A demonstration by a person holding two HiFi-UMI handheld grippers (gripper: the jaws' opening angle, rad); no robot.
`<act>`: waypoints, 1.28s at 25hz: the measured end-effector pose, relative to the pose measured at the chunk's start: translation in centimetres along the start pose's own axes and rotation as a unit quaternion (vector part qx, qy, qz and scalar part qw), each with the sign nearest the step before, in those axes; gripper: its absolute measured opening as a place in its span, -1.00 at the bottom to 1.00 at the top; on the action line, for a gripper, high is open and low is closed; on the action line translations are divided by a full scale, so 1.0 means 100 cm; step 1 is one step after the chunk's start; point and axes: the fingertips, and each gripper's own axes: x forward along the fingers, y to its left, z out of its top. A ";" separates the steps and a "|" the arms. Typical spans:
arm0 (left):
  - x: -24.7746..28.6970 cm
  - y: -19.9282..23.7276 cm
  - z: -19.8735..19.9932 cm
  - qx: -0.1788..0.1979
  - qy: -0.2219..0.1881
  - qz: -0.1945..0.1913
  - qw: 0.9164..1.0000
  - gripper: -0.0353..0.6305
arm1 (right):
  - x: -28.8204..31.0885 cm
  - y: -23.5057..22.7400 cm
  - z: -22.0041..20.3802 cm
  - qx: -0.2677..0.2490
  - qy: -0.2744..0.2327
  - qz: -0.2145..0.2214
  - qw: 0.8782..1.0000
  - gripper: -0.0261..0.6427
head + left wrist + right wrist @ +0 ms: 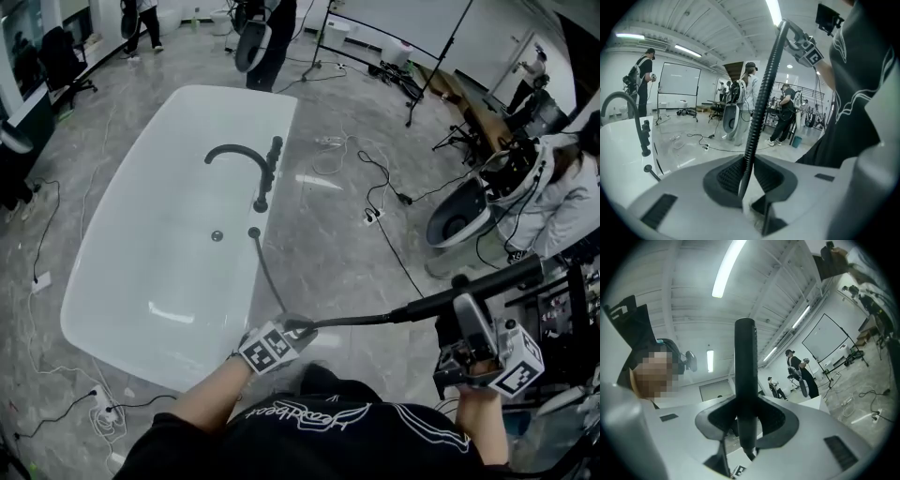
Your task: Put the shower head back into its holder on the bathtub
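Head view: right hand-held gripper (461,305) clamps the black shower head (497,281), held well off the bathtub (103,281). Left hand-held gripper (296,328) pinches its hose (267,277). Best approach, I judge: carry the shower head toward the faucet (246,155) fittings while the left feeds slack, avoiding kinks.

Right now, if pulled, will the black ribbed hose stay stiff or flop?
Probably floppy: the black ribbed hose curves slackly from the white bathtub to the left claw. Its ribs likely resist slipping.
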 end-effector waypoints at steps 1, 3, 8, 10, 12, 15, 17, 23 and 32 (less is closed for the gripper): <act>-0.002 0.001 -0.003 0.000 0.005 -0.001 1.000 -0.69 | 0.001 -0.004 -0.001 -0.003 0.002 -0.006 1.000 -0.51; -0.006 0.005 -0.009 -0.003 0.015 -0.001 1.000 -0.70 | 0.002 -0.015 -0.004 -0.007 0.007 -0.019 1.000 -0.51; -0.026 0.021 -0.020 -0.030 0.027 0.020 0.999 -0.70 | 0.009 -0.051 -0.009 -0.011 0.026 -0.053 0.998 -0.51; -0.042 0.031 -0.025 -0.052 0.025 0.039 0.998 -0.70 | 0.013 -0.071 -0.015 -0.014 0.040 -0.070 0.997 -0.51; -0.056 0.038 -0.027 -0.074 0.022 0.055 0.995 -0.70 | 0.015 -0.092 -0.023 -0.014 0.054 -0.086 0.995 -0.51; -0.079 0.050 -0.032 -0.102 0.020 0.086 0.991 -0.70 | 0.023 -0.120 -0.039 0.005 0.074 -0.093 0.993 -0.51; -0.094 0.062 -0.035 -0.116 0.023 0.109 0.987 -0.70 | 0.033 -0.134 -0.051 0.020 0.085 -0.092 0.992 -0.51; -0.124 0.111 -0.034 -0.158 0.013 0.167 0.973 -0.70 | 0.066 -0.177 -0.069 0.050 0.104 -0.074 0.991 -0.51; -0.181 0.195 0.012 -0.166 -0.012 0.262 0.950 -0.70 | 0.126 -0.211 -0.073 0.052 0.127 -0.046 0.989 -0.51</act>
